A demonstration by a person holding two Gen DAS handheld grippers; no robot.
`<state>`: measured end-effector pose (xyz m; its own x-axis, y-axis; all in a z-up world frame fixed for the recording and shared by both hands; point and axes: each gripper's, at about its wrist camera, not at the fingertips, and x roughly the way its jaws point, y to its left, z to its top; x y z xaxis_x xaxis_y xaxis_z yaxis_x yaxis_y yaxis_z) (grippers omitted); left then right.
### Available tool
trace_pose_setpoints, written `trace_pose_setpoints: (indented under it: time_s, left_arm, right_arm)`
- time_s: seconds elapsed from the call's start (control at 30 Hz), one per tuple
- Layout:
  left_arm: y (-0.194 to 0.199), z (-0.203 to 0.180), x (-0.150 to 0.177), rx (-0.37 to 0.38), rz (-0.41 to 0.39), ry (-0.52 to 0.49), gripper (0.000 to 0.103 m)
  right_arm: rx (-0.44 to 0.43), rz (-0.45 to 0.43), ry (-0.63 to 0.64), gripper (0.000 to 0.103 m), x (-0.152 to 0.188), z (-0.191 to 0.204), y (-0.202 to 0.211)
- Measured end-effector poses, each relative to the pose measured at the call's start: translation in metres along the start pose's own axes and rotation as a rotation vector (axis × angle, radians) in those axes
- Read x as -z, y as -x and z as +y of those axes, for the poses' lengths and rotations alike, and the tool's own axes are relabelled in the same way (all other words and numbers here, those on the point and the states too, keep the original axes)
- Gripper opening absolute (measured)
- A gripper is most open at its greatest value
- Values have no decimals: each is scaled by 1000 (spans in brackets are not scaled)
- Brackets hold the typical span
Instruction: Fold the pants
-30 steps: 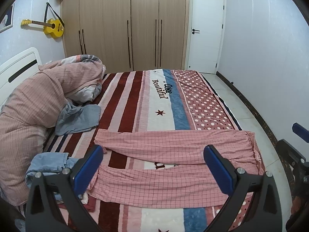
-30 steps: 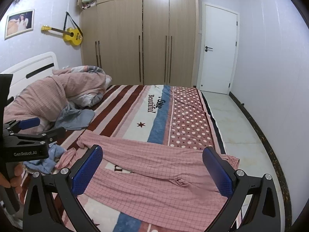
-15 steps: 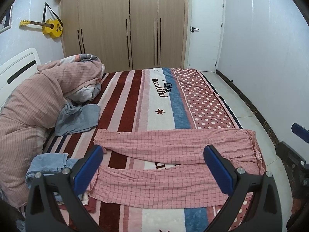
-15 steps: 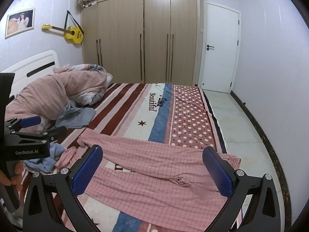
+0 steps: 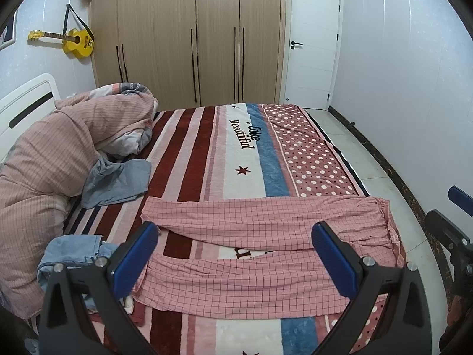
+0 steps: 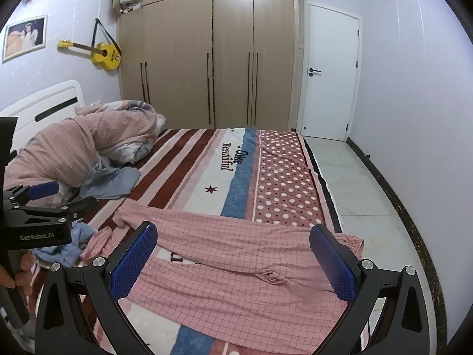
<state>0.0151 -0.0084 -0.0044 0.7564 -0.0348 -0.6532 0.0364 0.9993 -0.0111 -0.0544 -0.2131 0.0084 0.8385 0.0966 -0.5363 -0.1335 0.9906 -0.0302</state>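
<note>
While both leg hems of the pink checked cotton pants point(image 5: 266, 254) are seen from the left wrist, a framed photo point(image 6: 25, 38) at 10 o'clock is shown only from the right; the left gripper point(image 5: 236, 259) and the right gripper point(image 6: 233, 261) are held spread, empty.

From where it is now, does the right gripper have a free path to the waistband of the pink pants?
Probably yes. The right gripper hangs open above the pants, and the waistband lies uncovered at the bed's edge, with nothing between them.
</note>
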Motion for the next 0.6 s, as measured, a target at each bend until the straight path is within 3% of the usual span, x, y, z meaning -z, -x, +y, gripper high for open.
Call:
trace_pose_setpoints:
  time_s: [0.6]
  left_arm:
    - [-5,-4,-2,4,8,5,102]
  right_arm:
    - [-15,15,-16,102,1,-5,-2]
